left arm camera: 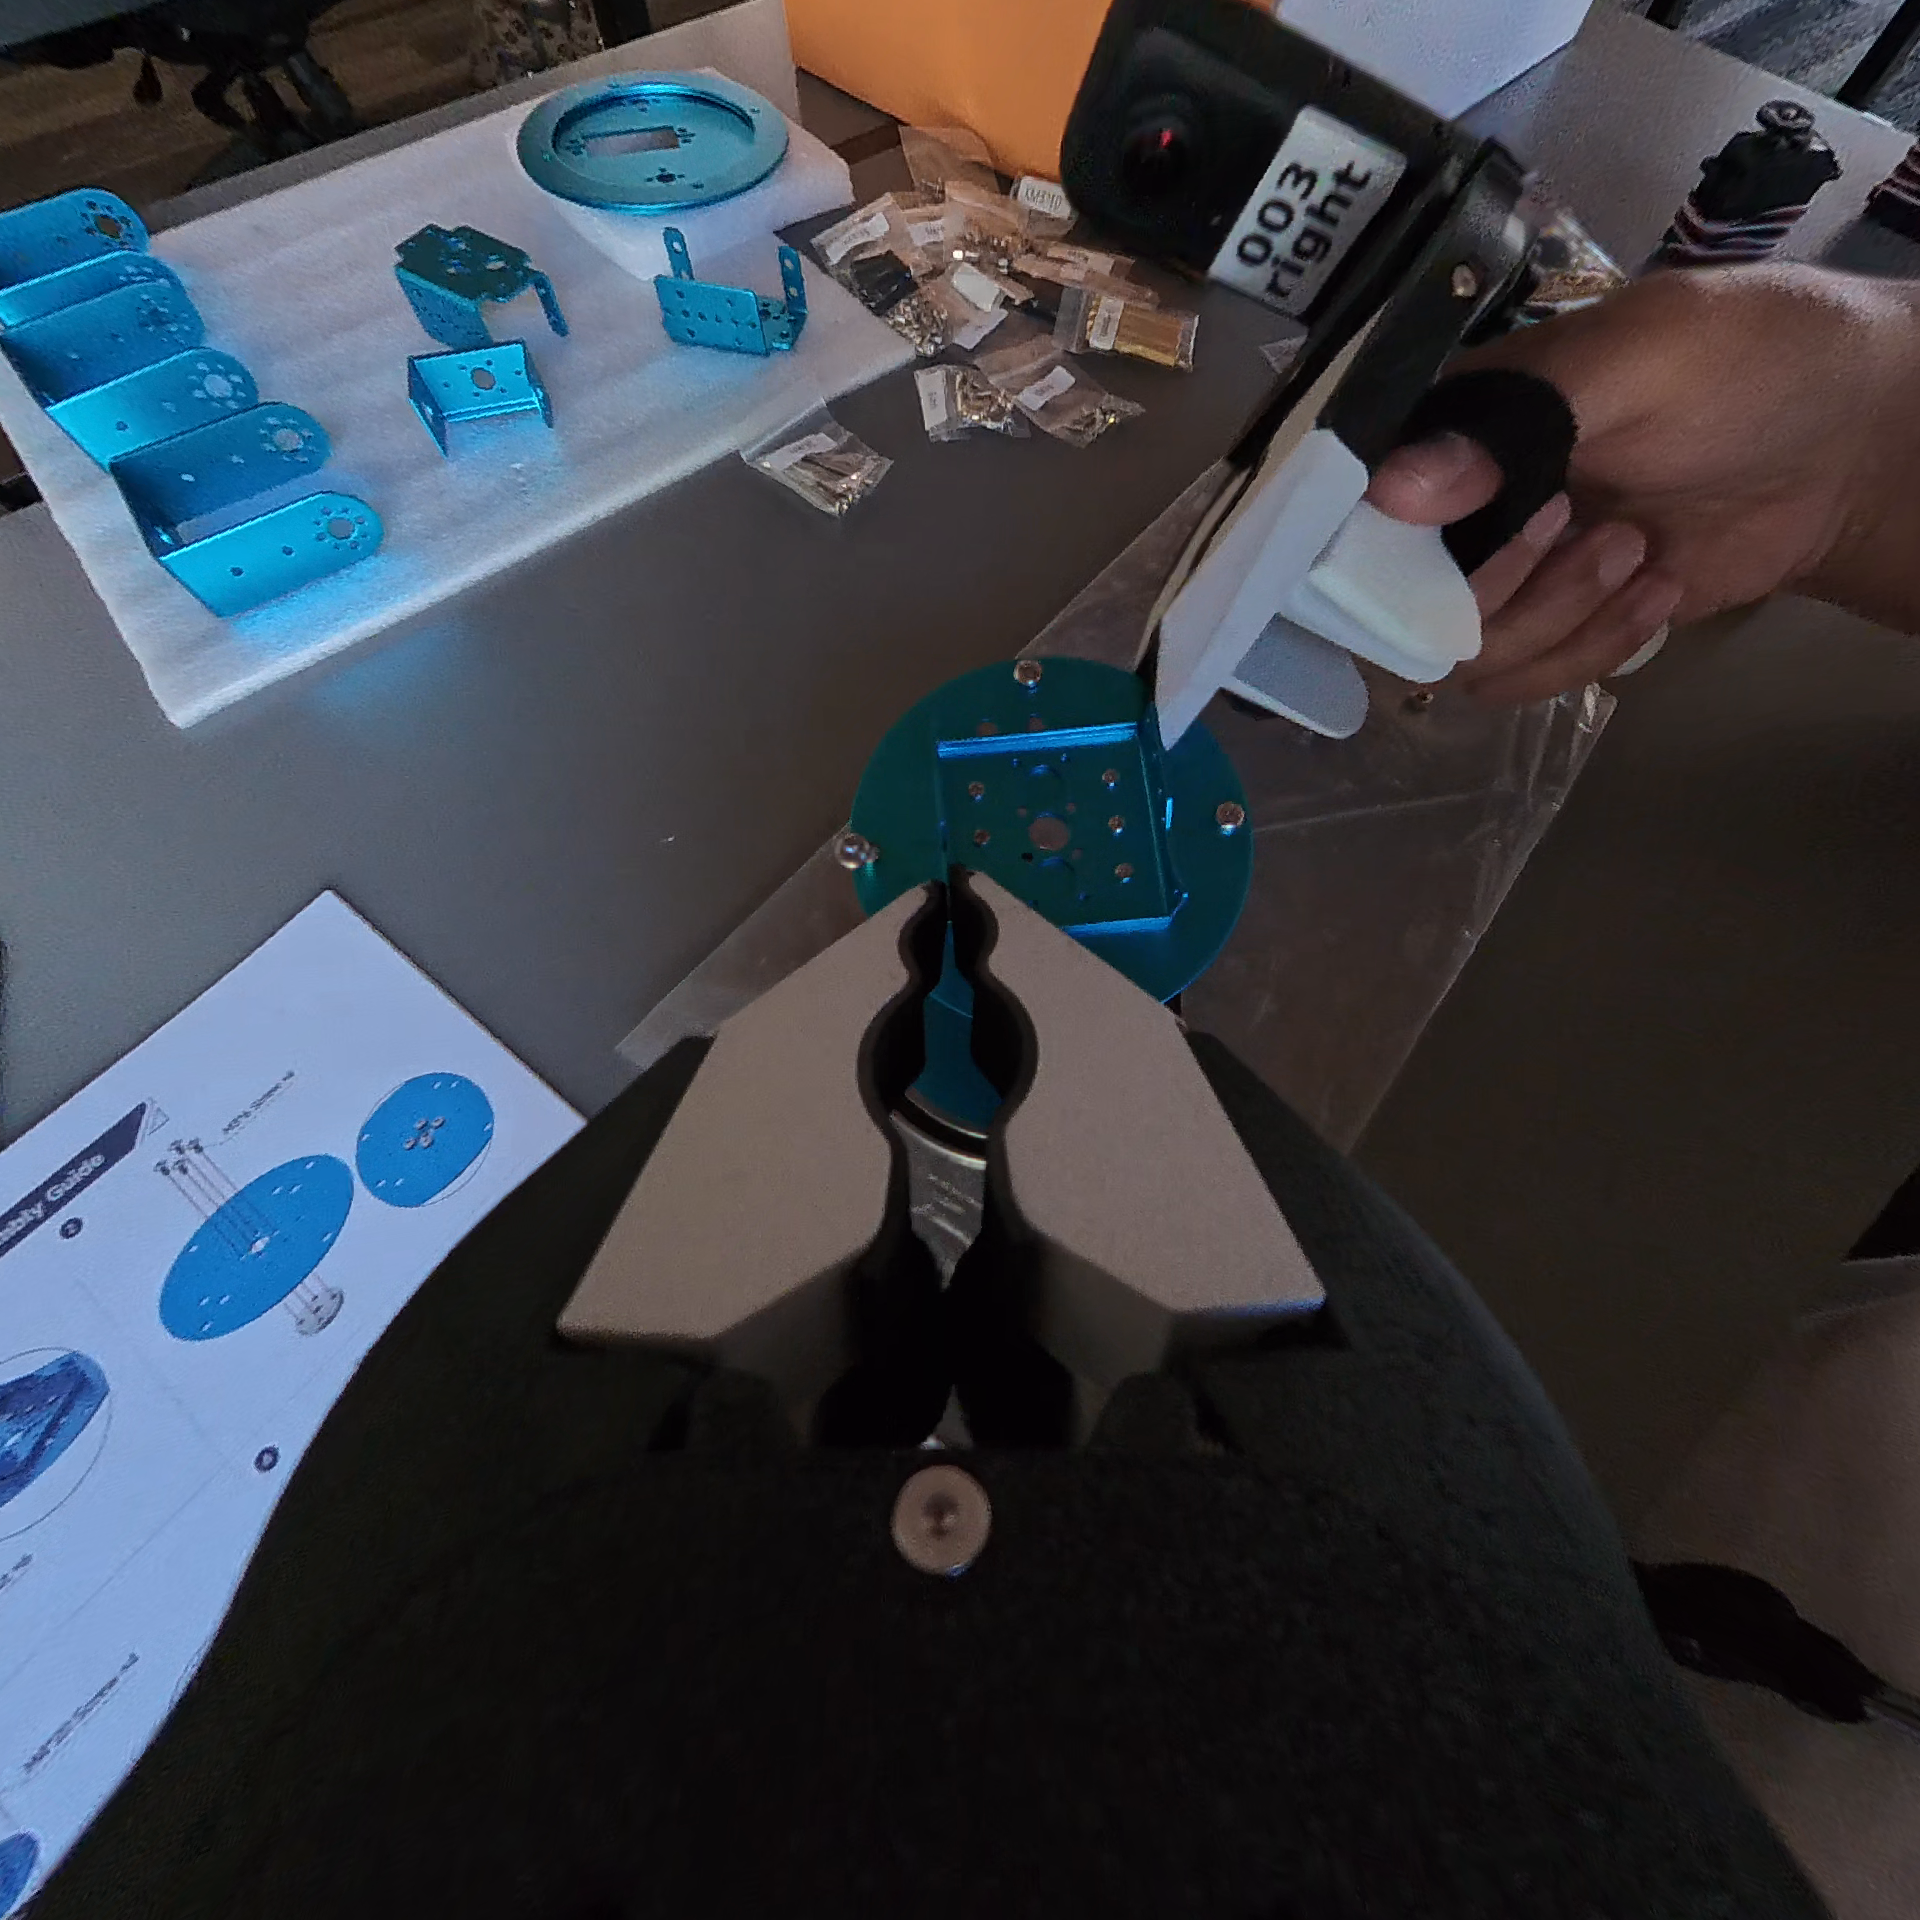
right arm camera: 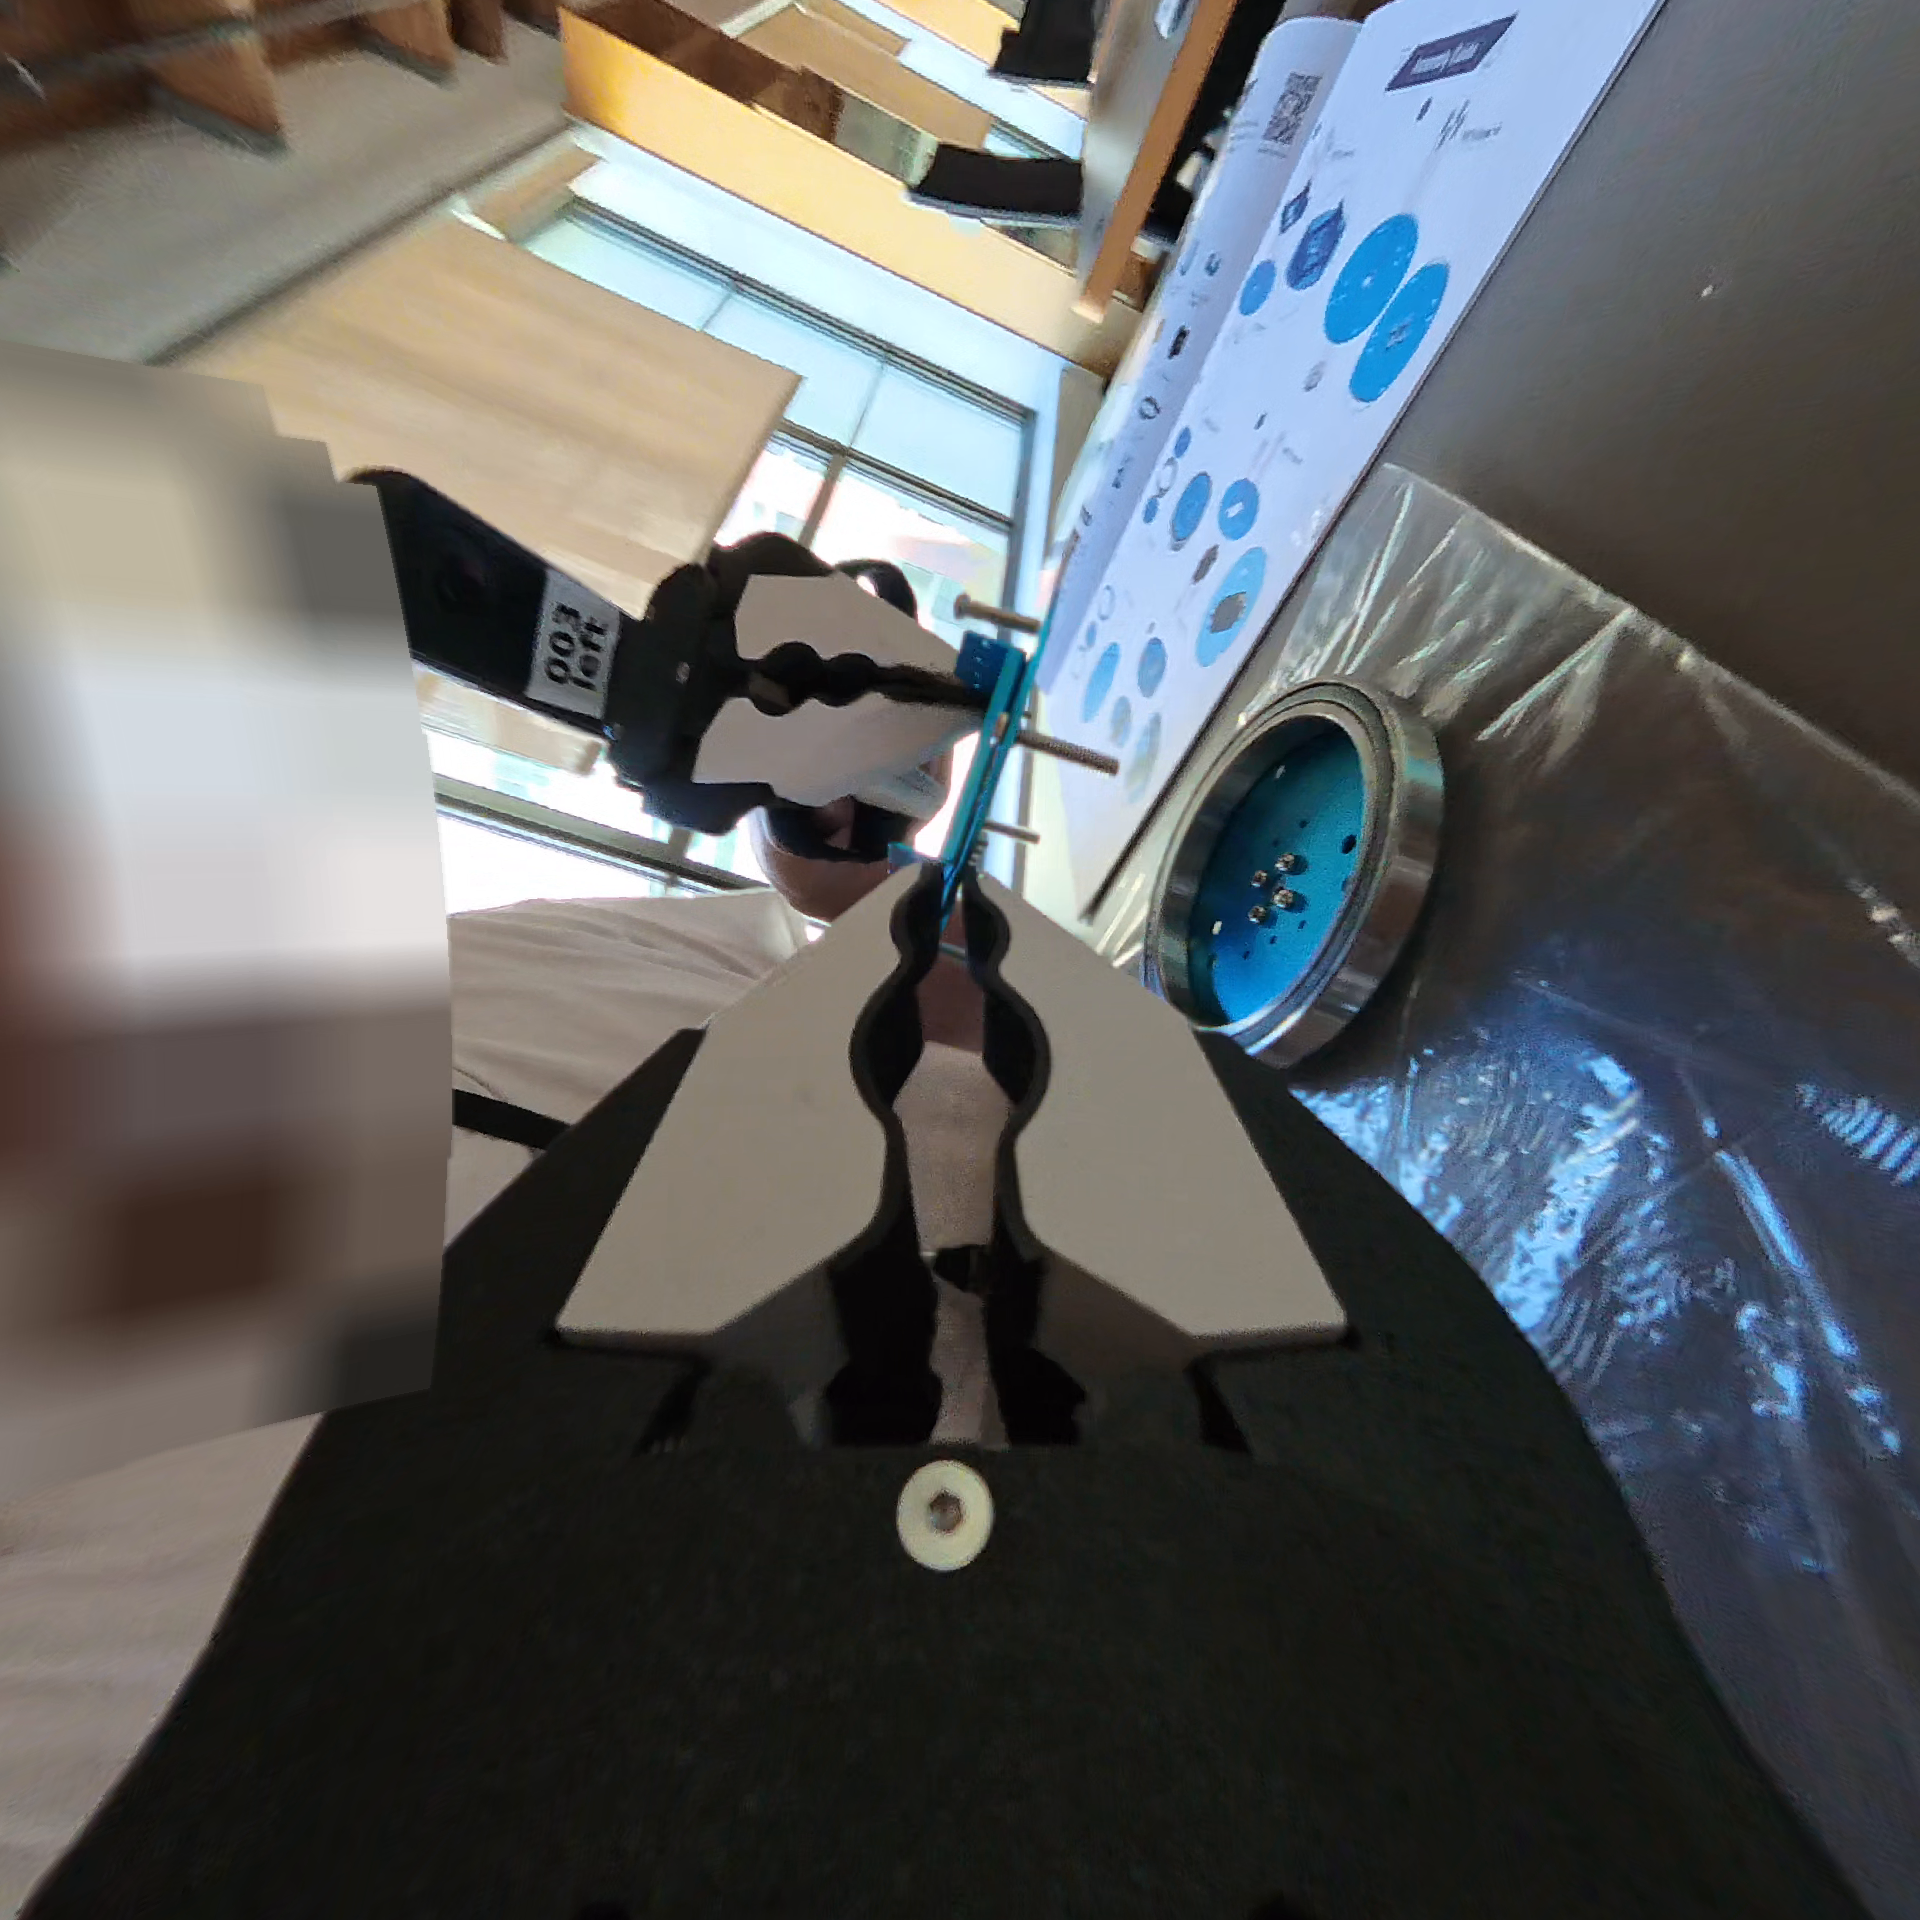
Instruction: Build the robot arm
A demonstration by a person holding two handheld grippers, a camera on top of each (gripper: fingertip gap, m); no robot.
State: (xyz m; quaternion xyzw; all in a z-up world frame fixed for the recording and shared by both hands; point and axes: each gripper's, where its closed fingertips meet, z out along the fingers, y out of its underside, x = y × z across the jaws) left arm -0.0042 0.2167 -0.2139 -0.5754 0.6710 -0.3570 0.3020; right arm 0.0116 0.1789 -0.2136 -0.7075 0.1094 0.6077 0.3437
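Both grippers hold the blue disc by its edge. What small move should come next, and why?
Probably lower the blue disc toward the steel ring on the plastic sheet. The left gripper and right gripper both pinch its rim, and its screws point at the ring but remain apart from it.

Assembly workbench: blue brackets [left arm camera: 208, 416], screw bags [left arm camera: 997, 301].

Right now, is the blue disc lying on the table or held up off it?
Held up. Left tongs and right tongs both pinch the blue disc's rim; the right wrist view shows it edge-on, screws sticking out.
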